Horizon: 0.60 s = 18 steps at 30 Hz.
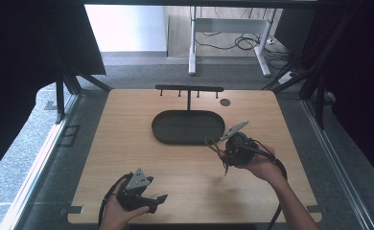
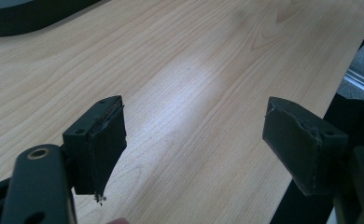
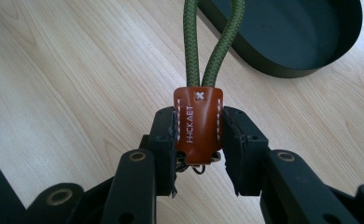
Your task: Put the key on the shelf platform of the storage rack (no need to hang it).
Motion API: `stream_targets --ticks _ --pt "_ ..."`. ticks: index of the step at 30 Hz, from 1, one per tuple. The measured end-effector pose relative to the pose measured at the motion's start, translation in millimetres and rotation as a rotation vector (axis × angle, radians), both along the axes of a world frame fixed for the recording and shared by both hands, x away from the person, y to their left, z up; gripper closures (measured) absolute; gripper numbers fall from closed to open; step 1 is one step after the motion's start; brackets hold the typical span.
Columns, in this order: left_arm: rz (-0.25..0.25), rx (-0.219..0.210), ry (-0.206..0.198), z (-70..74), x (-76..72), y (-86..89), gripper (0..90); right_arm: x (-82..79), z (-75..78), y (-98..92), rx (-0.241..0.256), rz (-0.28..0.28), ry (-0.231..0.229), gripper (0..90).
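My right claw (image 3: 199, 140) grips the leather tab (image 3: 198, 125) of a green cord loop (image 3: 211, 44); my left claw (image 2: 194, 140) stands open over bare bench.

The wooden bench (image 1: 127, 143) has much free surface around both claws; the black oval tray (image 1: 188, 127) lies near the far middle, with a black T-shaped rack (image 1: 189, 89) rising at its far rim. My right claw (image 1: 220, 146) is held just beside the tray's right end, above the wood. The tab is brown with white stitches and small letters, pressed between both jaws, and the two cord strands go up from it toward the tray. My left claw (image 1: 157, 200) is close to the near edge, its jaws wide apart with nothing between, my hand (image 1: 118, 213) holding it low and pointing to the right.
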<state>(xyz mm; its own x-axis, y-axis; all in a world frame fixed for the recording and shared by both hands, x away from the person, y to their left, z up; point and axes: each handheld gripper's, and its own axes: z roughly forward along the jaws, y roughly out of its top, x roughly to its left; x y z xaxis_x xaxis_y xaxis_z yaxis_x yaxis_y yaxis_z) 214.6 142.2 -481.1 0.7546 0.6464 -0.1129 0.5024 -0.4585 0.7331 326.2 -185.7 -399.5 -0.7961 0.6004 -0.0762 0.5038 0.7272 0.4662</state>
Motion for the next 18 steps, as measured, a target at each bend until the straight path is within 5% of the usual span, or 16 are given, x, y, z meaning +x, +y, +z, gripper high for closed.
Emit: stream_targets --ticks 18 --pt "-0.002 0.000 0.000 0.1 -0.1 -0.4 22.0 14.1 5.9 7.9 -0.003 -0.001 0.008 66.5"
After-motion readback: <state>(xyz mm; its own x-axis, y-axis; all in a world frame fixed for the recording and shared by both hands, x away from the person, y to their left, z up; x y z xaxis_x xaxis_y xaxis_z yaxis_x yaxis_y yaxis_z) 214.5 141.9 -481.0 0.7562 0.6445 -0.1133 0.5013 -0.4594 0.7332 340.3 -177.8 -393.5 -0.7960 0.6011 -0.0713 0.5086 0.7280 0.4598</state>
